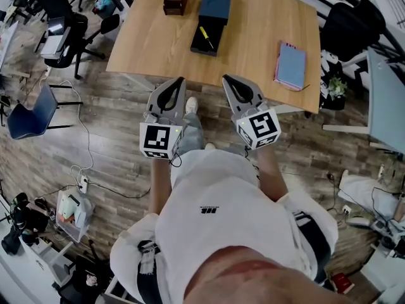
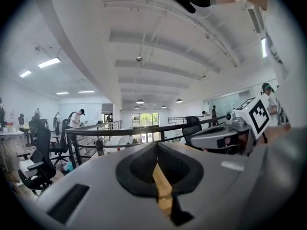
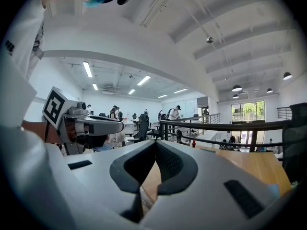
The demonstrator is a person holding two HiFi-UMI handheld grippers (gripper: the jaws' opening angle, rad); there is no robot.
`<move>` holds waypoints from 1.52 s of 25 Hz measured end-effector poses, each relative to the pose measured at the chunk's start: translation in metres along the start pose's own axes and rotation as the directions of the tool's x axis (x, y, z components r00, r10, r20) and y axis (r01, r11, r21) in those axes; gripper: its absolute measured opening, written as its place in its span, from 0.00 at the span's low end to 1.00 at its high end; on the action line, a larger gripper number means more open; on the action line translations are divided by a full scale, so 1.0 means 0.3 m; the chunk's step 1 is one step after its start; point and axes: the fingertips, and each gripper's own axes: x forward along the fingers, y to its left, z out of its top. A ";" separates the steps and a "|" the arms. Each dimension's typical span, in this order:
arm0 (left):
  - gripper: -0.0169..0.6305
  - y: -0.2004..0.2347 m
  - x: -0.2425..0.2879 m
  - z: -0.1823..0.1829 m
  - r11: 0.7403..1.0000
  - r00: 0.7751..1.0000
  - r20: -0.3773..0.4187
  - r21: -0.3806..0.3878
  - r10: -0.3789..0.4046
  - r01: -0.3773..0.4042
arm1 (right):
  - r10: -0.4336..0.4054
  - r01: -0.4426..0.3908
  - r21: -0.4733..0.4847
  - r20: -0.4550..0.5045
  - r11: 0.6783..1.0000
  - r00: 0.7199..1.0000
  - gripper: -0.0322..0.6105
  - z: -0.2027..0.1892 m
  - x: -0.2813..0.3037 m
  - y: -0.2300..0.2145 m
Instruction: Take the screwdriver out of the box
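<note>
On light wooden table (image 1: 253,49), toward its middle: dark rectangular box (image 1: 215,5), open. Yellow-handled screwdriver (image 1: 206,38) lies in box's open half, on side facing table's near edge. Long axis runs roughly away from that edge, slightly slanted. Left gripper (image 1: 178,81) and right gripper (image 1: 228,80) sit side by side, short of table's near edge, well apart from screwdriver. Both have jaws pressed together, nothing between. Screwdriver lies ahead, between their lines; right gripper looks marginally nearer. Jaws need parting before reach.
</note>
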 end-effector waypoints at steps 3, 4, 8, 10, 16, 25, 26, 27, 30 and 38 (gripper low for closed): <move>0.04 0.044 0.061 -0.009 1.000 1.000 -0.006 0.006 -0.015 0.015 | -0.009 0.009 0.003 -0.009 1.000 1.000 0.04 -0.003 0.063 -0.034; 0.04 0.060 0.084 -0.011 1.000 1.000 -0.009 0.009 -0.021 0.021 | -0.012 0.012 0.005 -0.011 1.000 1.000 0.04 -0.003 0.087 -0.047; 0.04 0.125 0.174 -0.012 0.998 0.998 0.000 -0.001 -0.058 0.058 | -0.027 0.027 0.012 -0.020 1.000 0.999 0.04 -0.002 0.184 -0.102; 0.04 0.158 0.218 -0.016 0.997 0.997 -0.004 -0.003 -0.072 0.072 | -0.034 0.034 0.016 -0.026 0.999 0.999 0.04 -0.002 0.230 -0.126; 0.04 0.266 0.362 -0.030 0.994 0.993 -0.026 -0.022 -0.112 0.111 | -0.059 0.061 0.030 -0.060 0.998 0.996 0.04 -0.010 0.376 -0.216; 0.04 0.416 0.562 -0.105 0.984 0.982 -0.083 -0.063 -0.170 0.165 | -0.103 0.111 0.058 -0.122 0.992 0.987 0.04 -0.050 0.576 -0.347; 0.04 0.431 0.583 -0.116 0.983 0.980 -0.090 -0.068 -0.178 0.172 | -0.109 0.118 0.061 -0.132 0.991 0.985 0.04 -0.060 0.597 -0.361; 0.04 0.446 0.603 -0.128 0.981 0.978 -0.096 -0.073 -0.186 0.179 | -0.115 0.125 0.064 -0.141 0.990 0.983 0.04 -0.071 0.617 -0.373; 0.04 0.493 0.661 -0.164 0.975 0.971 -0.110 -0.086 -0.214 0.205 | -0.133 0.146 0.070 -0.168 0.987 0.977 0.04 -0.100 0.680 -0.409; 0.04 0.570 0.815 -0.278 0.948 0.939 -0.146 -0.117 -0.312 0.297 | -0.165 0.190 0.077 -0.260 0.979 0.951 0.04 -0.230 0.827 -0.479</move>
